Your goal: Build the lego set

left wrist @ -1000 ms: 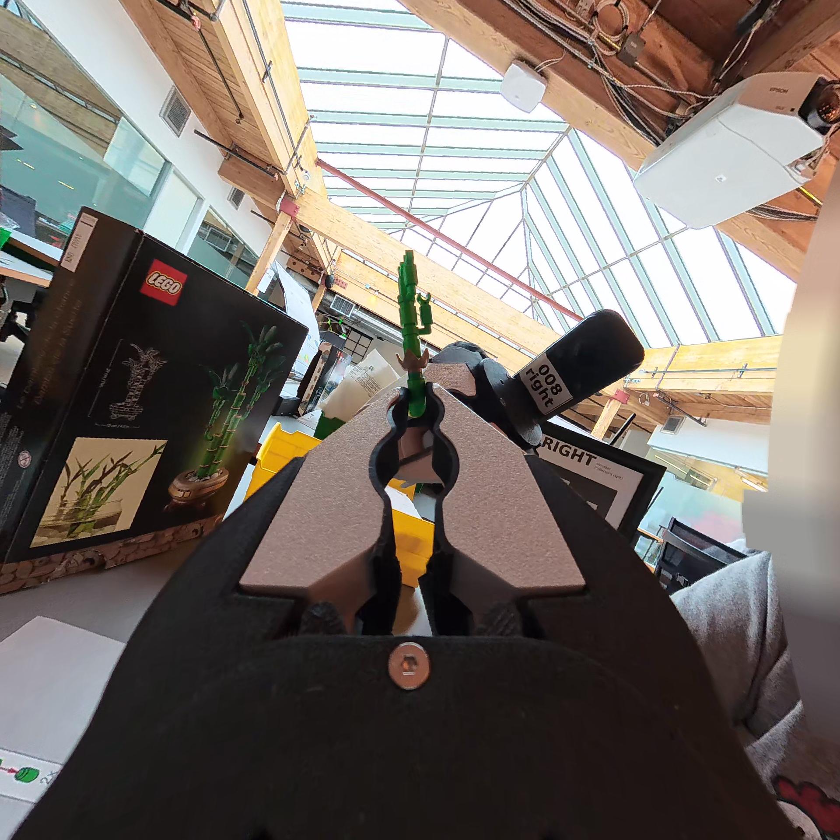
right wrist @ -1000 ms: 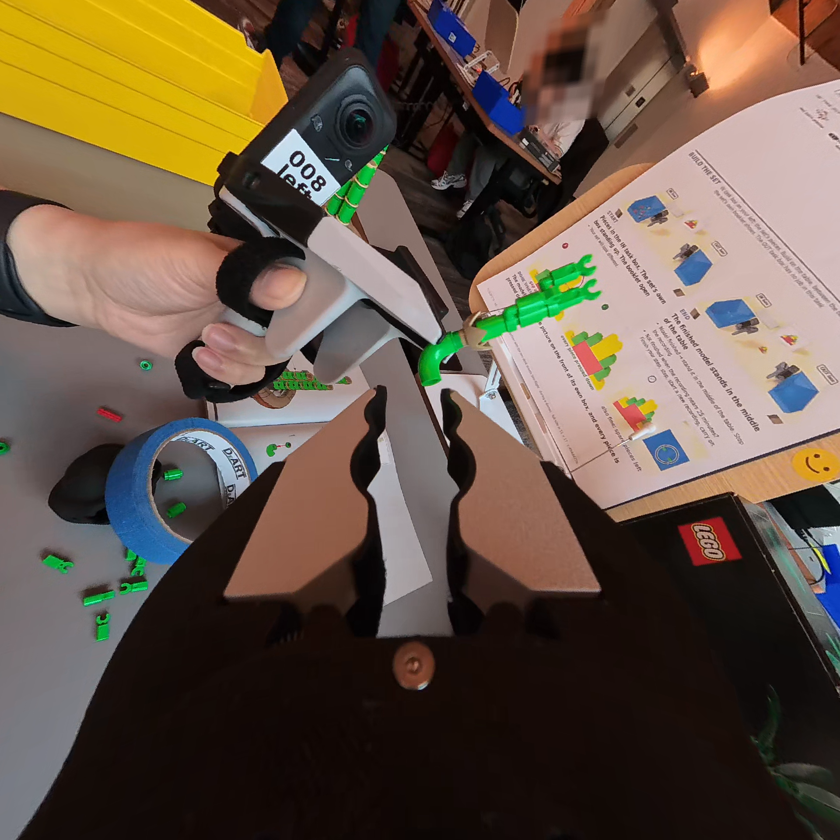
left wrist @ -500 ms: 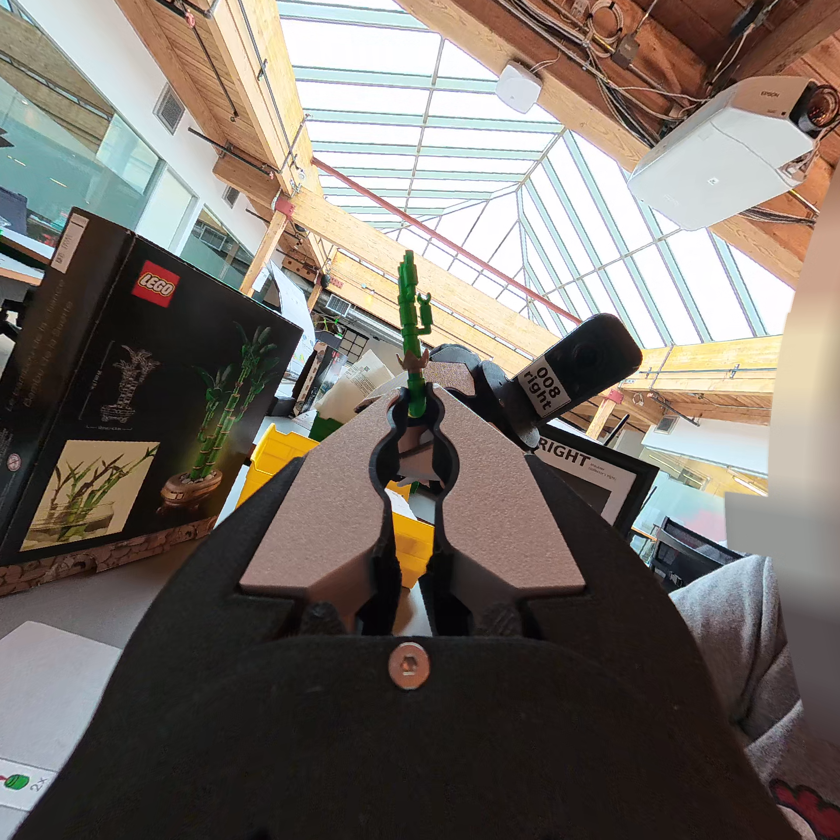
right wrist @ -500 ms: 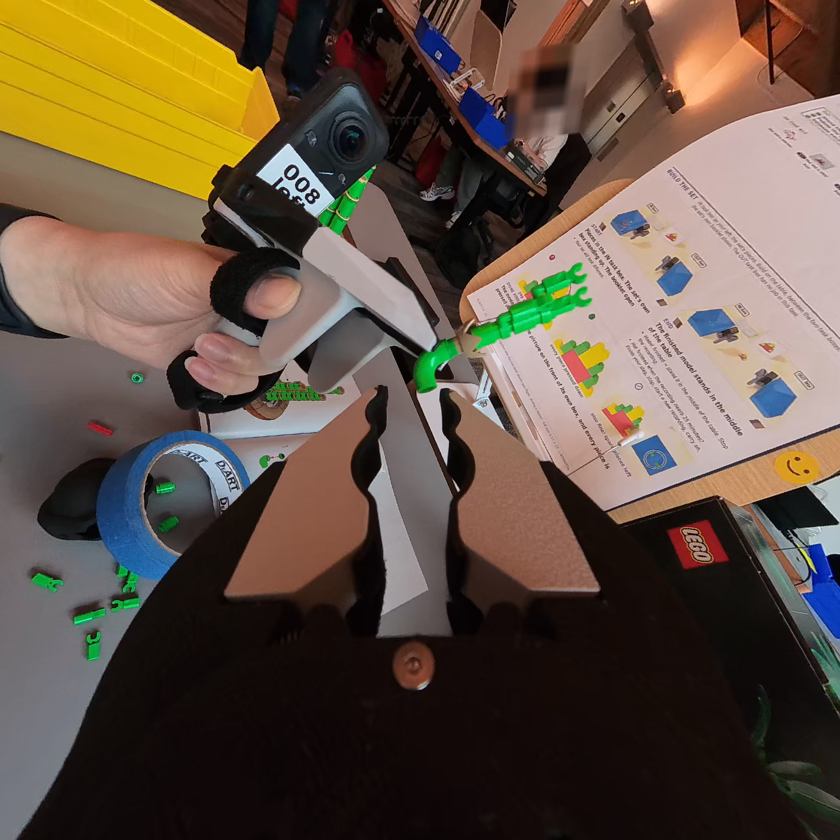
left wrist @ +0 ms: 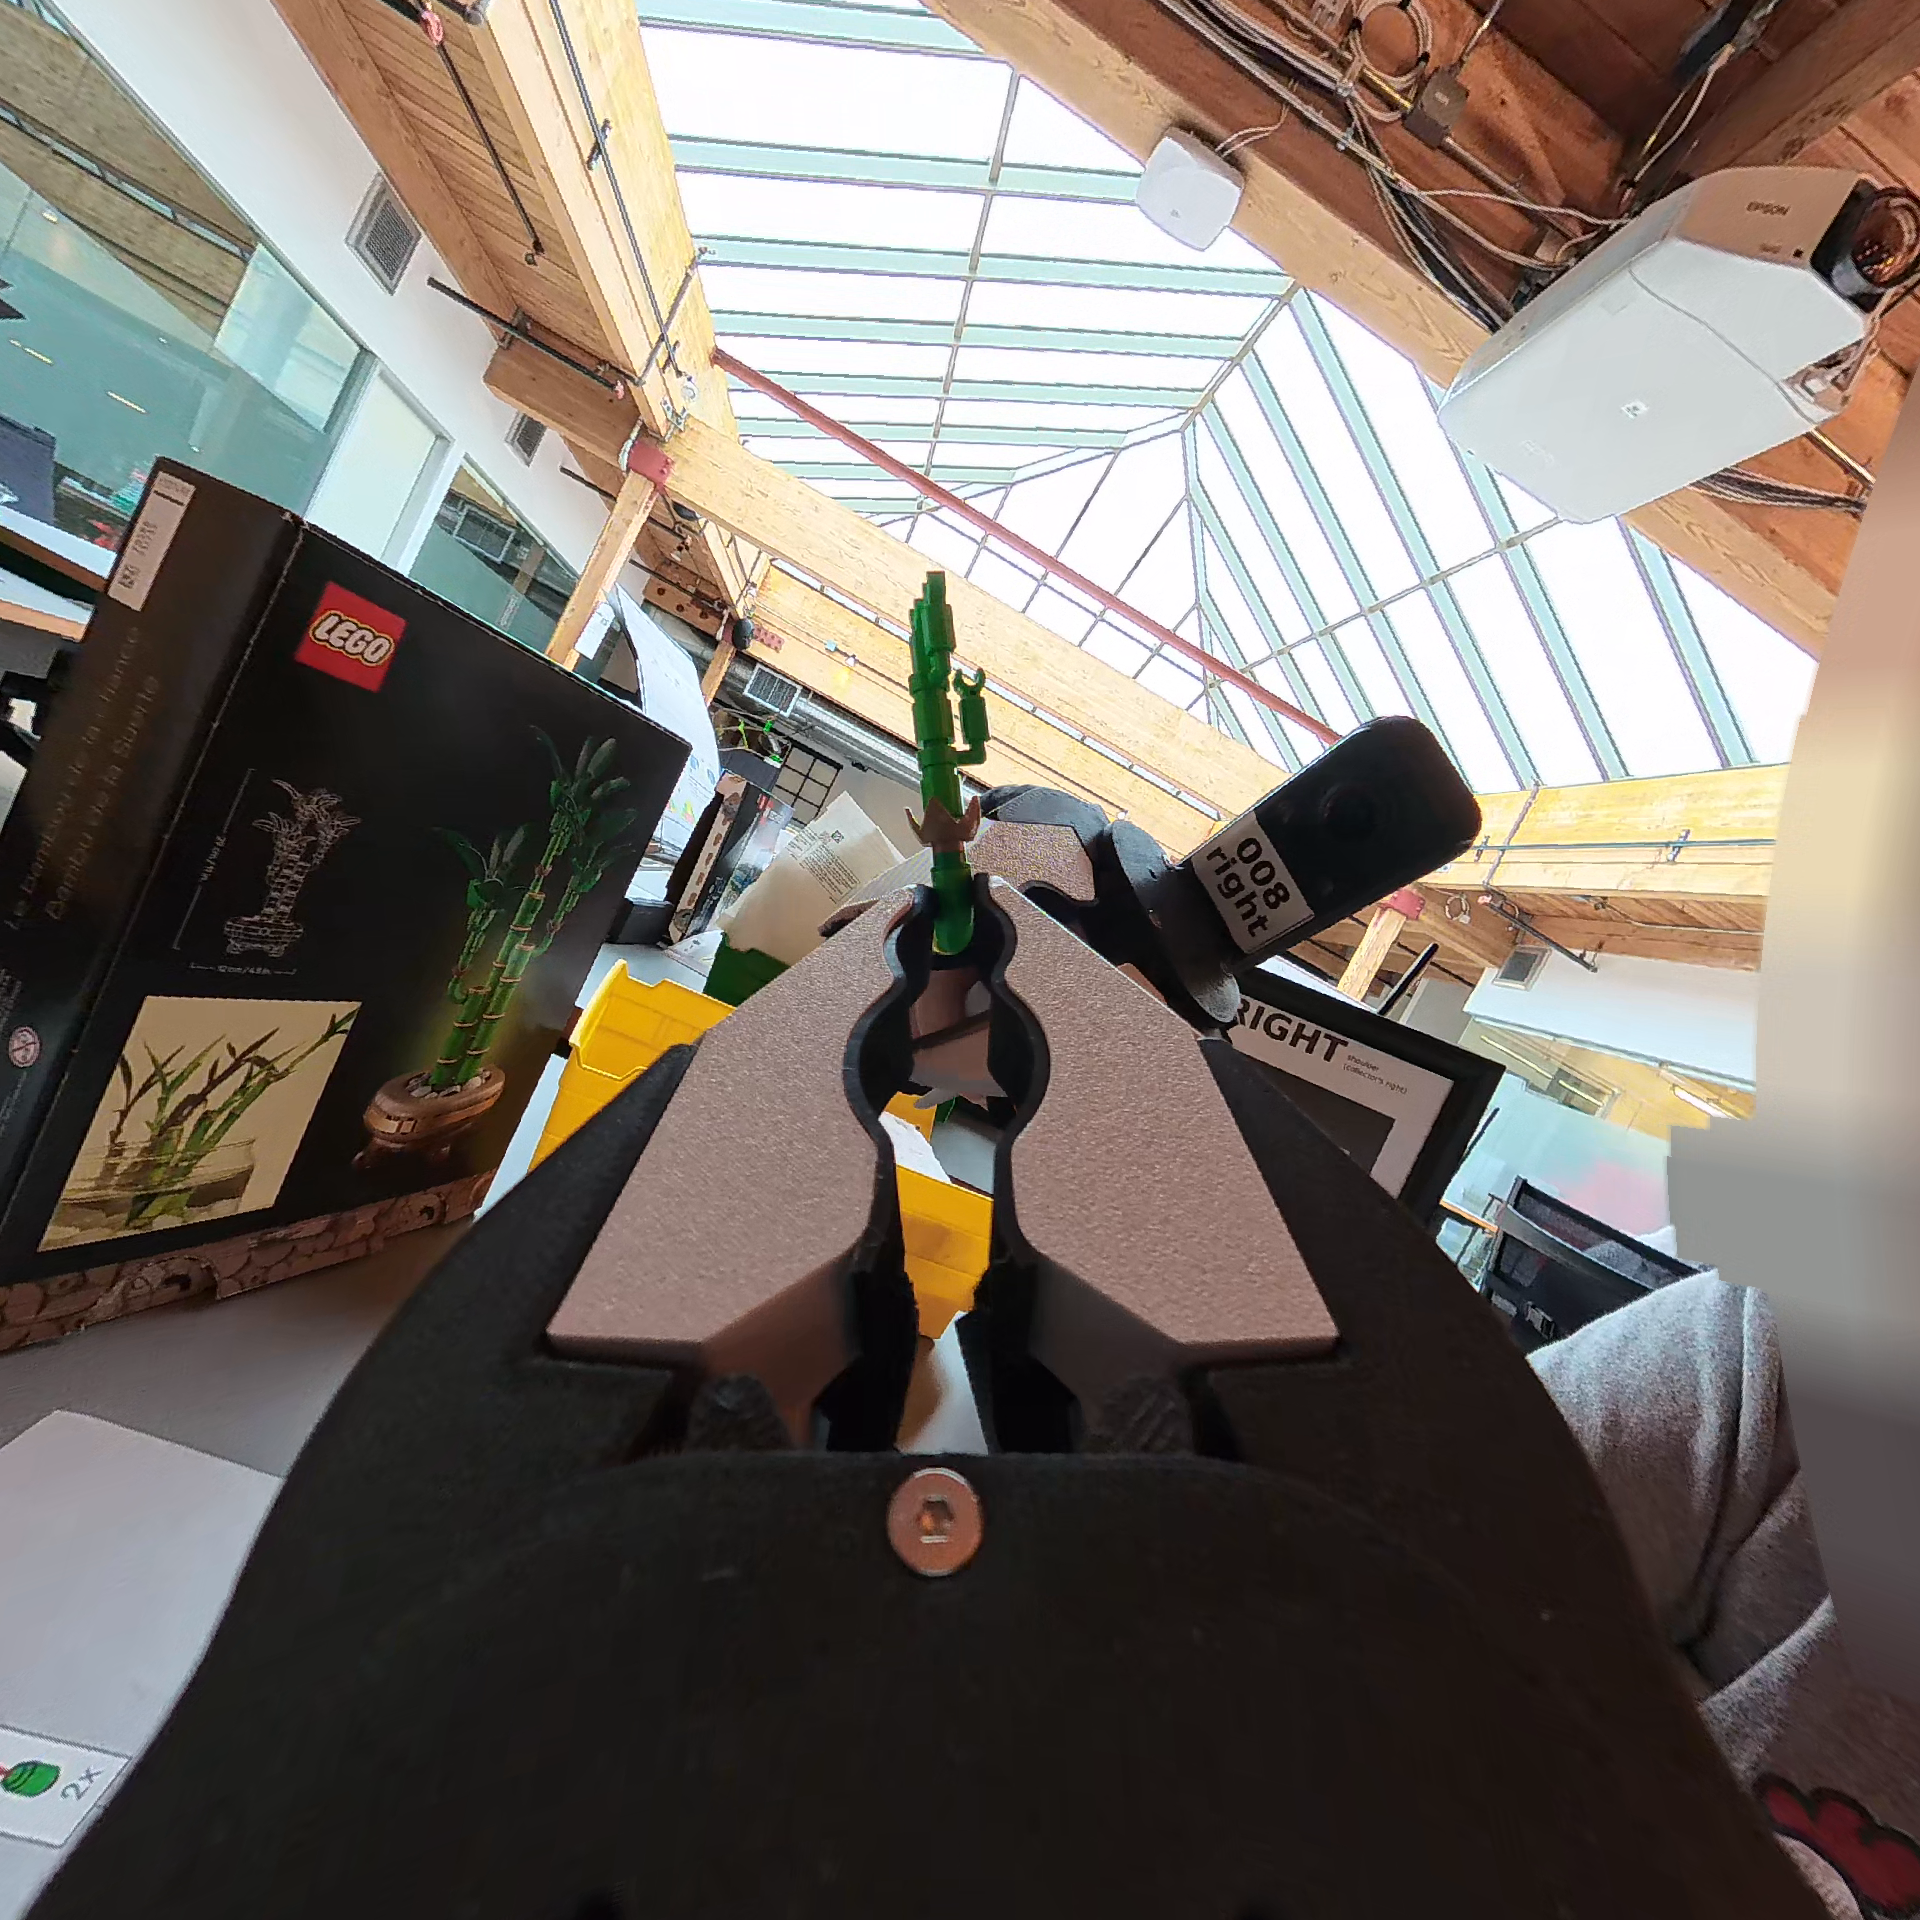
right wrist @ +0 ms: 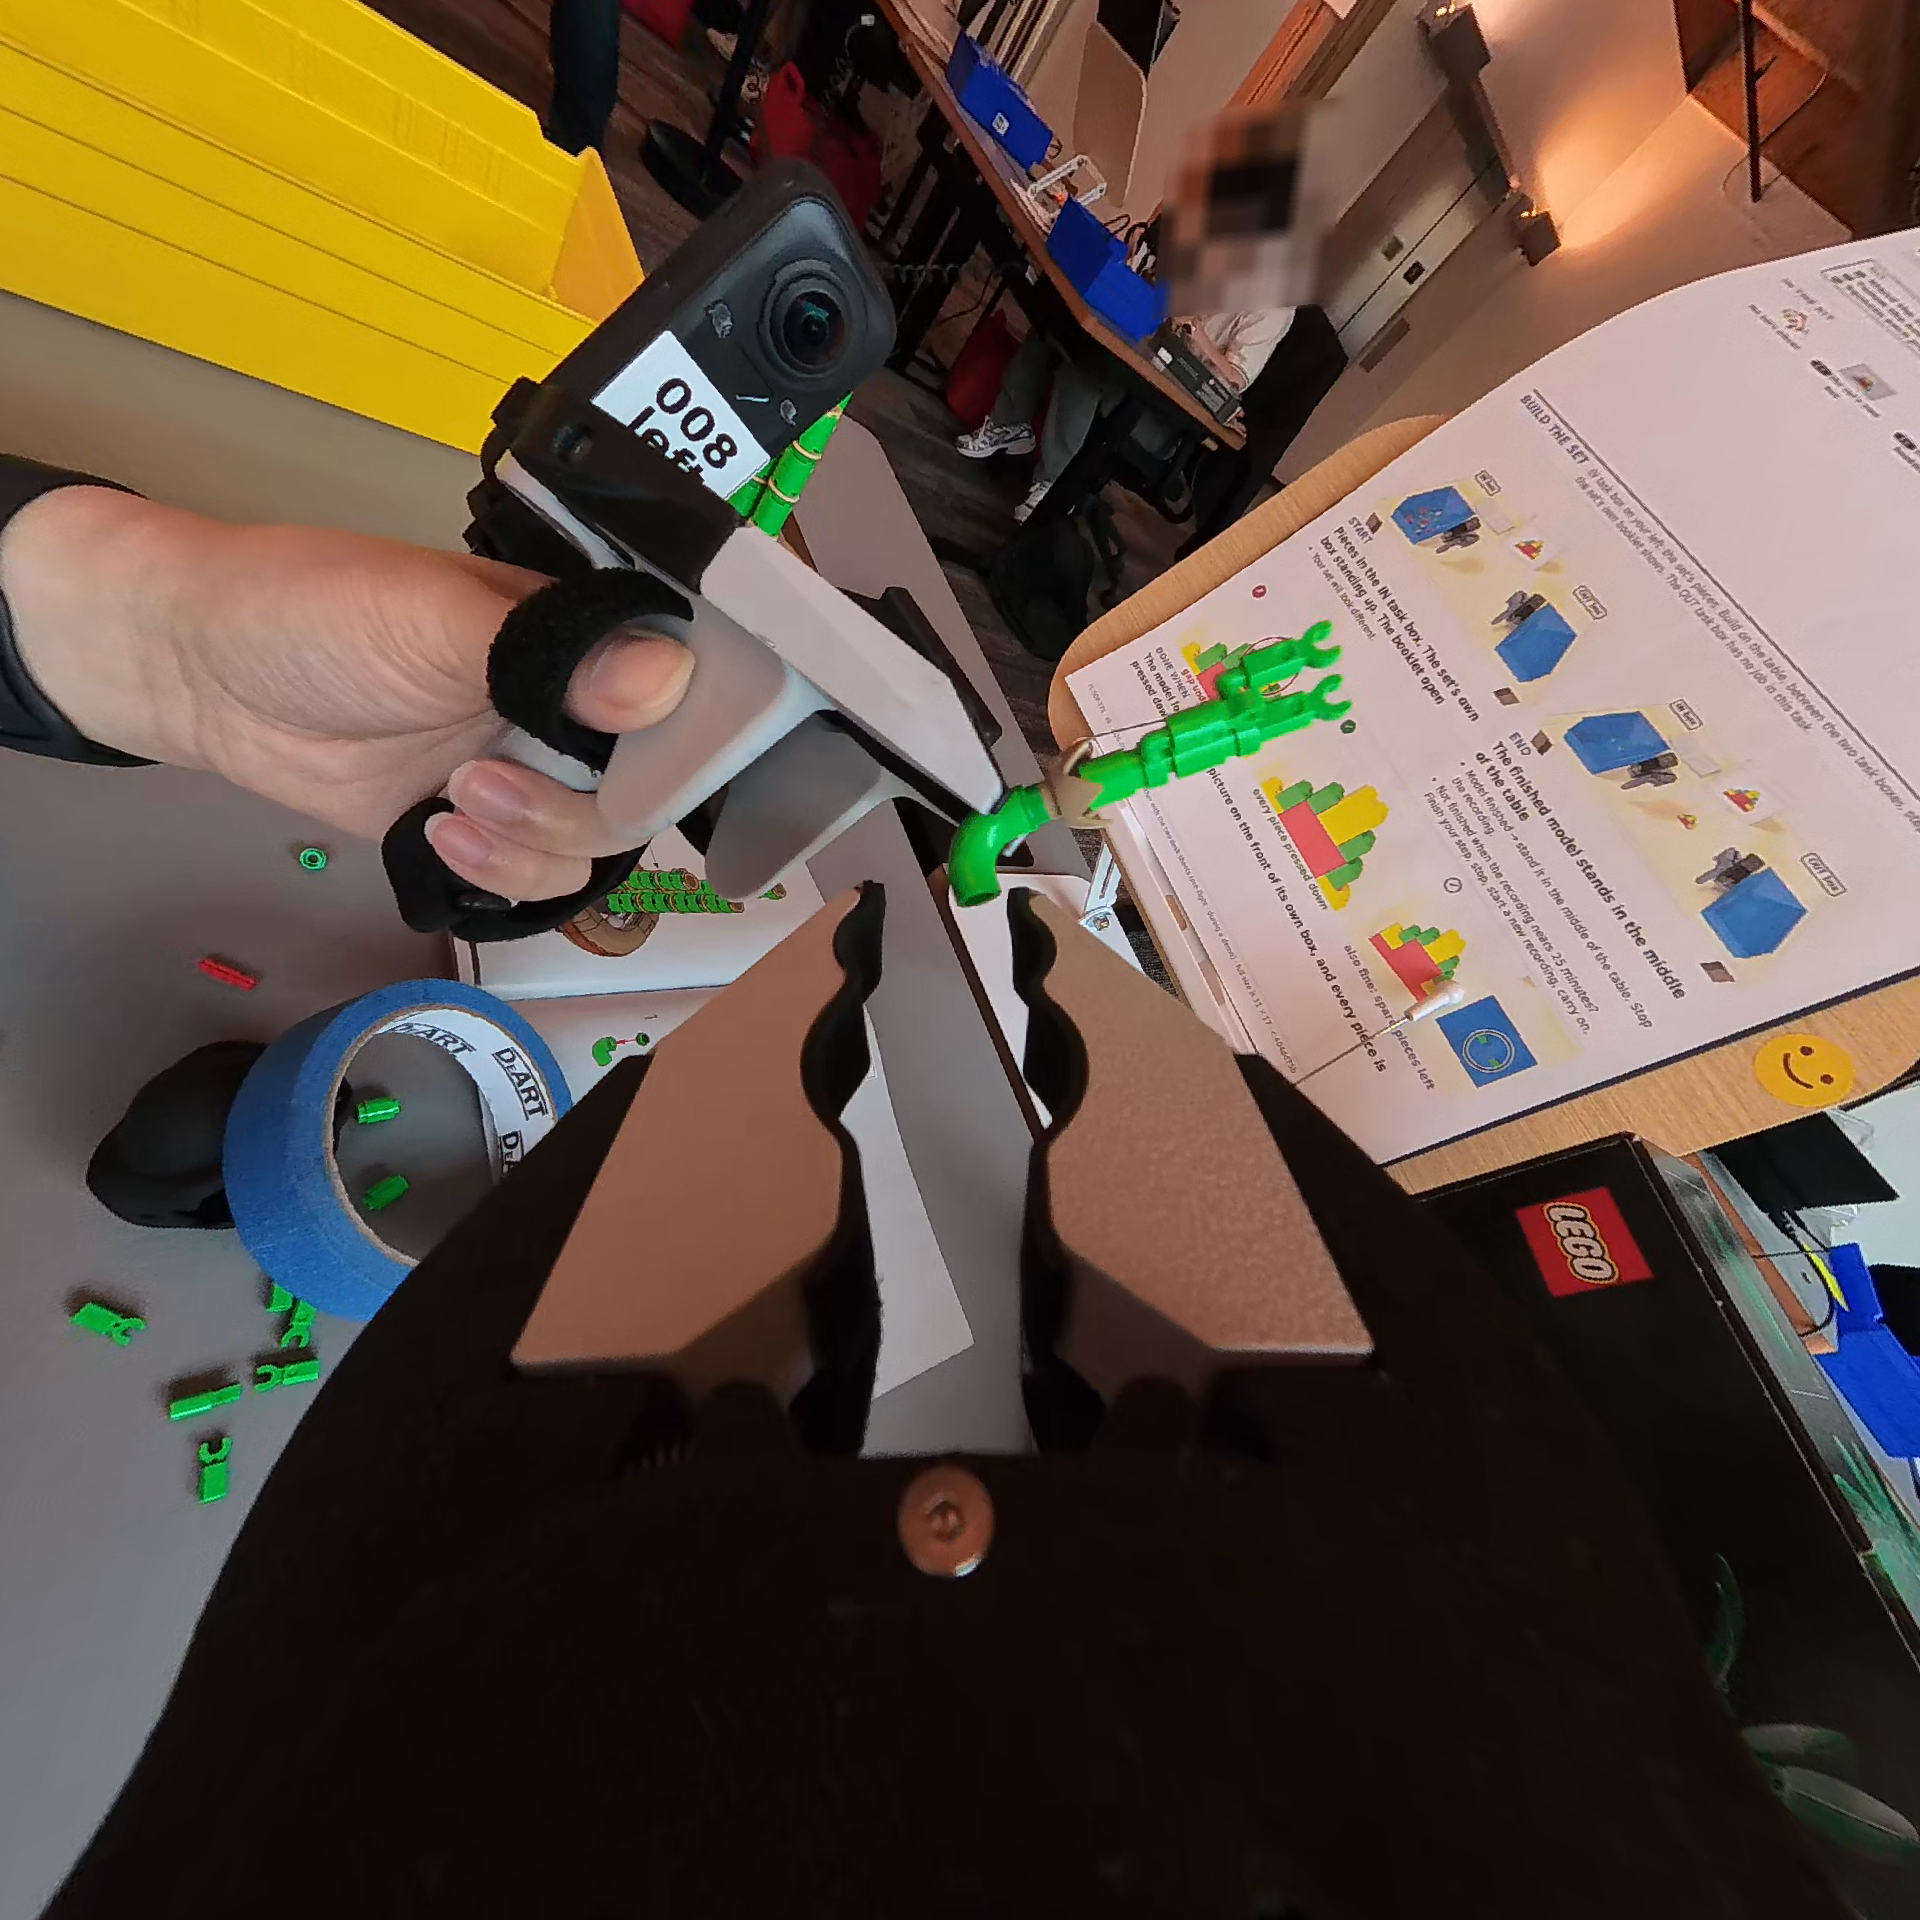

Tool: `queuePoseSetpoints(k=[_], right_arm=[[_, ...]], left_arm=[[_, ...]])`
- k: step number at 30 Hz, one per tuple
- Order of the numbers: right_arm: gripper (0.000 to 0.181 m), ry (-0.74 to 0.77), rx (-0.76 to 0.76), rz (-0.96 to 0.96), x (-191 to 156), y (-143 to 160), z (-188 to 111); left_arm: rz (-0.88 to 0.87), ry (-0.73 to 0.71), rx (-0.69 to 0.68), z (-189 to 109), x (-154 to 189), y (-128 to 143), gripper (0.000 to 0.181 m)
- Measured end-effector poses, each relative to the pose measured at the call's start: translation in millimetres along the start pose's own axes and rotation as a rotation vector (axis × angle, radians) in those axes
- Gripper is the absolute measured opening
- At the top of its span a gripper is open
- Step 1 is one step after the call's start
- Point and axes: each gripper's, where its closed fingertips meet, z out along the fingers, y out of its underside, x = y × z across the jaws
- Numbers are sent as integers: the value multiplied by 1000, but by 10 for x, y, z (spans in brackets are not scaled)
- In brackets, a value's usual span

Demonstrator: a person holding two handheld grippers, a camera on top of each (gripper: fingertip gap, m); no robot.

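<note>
Left wrist view | left gripper [left wrist: 948, 920] clamps bamboo stalk [left wrist: 940, 748], pointing upward | right gripper [right wrist: 940, 904] parted, empty

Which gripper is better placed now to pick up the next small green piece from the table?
Right, probably. The right gripper is open and empty; the left gripper is shut on the green stalk. Loose green pieces lie on the table.
</note>
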Motion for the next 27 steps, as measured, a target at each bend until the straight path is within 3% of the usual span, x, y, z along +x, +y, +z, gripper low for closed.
queuePoseSetpoints(k=[9, 14, 27], right_arm=[[22, 12, -27, -25, 6, -13, -50], [25, 43, -89, -39, 56, -41, -312], [25, 200, -166, -110, 5, -130, -593]], left_arm=[[44, -54, -22, 30, -51, 68, 5], [37, -87, -2, 30, -75, 54, 5], [35, 7, -19, 156, 194, 96, 4]])
